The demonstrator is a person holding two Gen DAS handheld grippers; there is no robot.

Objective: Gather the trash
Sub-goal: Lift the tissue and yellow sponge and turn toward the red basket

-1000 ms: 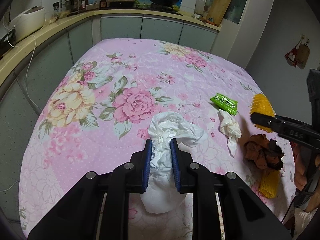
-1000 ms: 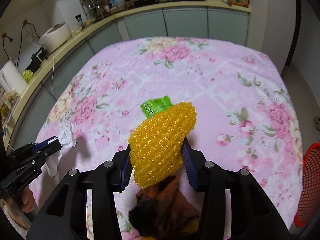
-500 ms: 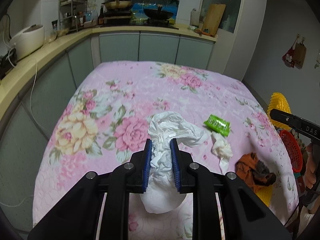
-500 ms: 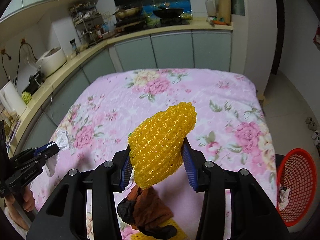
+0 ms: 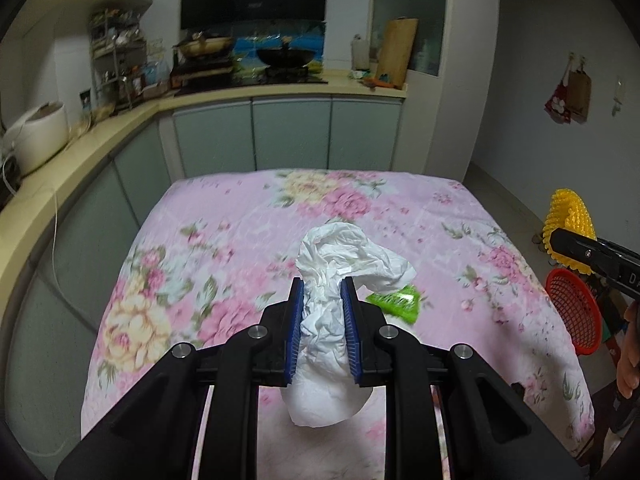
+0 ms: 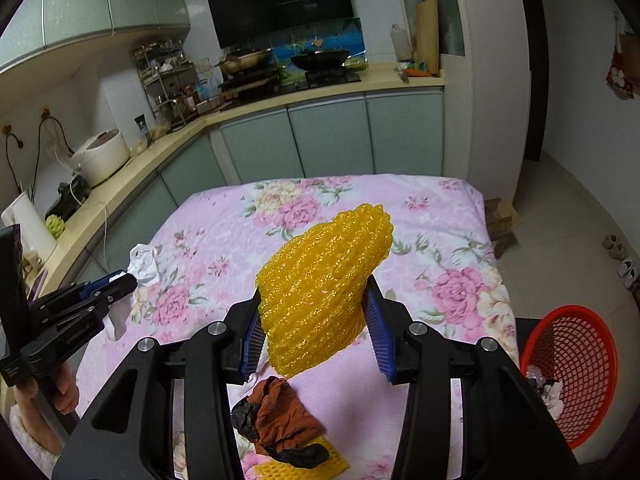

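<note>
Basket (image 6: 576, 364), red mesh, crumpled scraps inside; left gripper (image 5: 322, 312) clamping white tissue (image 5: 344, 256), right gripper (image 6: 316, 330) clamping yellow foam net (image 6: 320, 288).

left wrist cam: I look down along the fingers over the floral table (image 5: 208, 248), kitchen counter (image 5: 288, 84) upper frame | right wrist cam: same slant, counter (image 6: 320, 92) upper frame, red basket (image 6: 576, 360) lower right | shared: table (image 6: 224, 216), counter, basket (image 5: 576, 312); each view catches the other gripper at its edge
</note>
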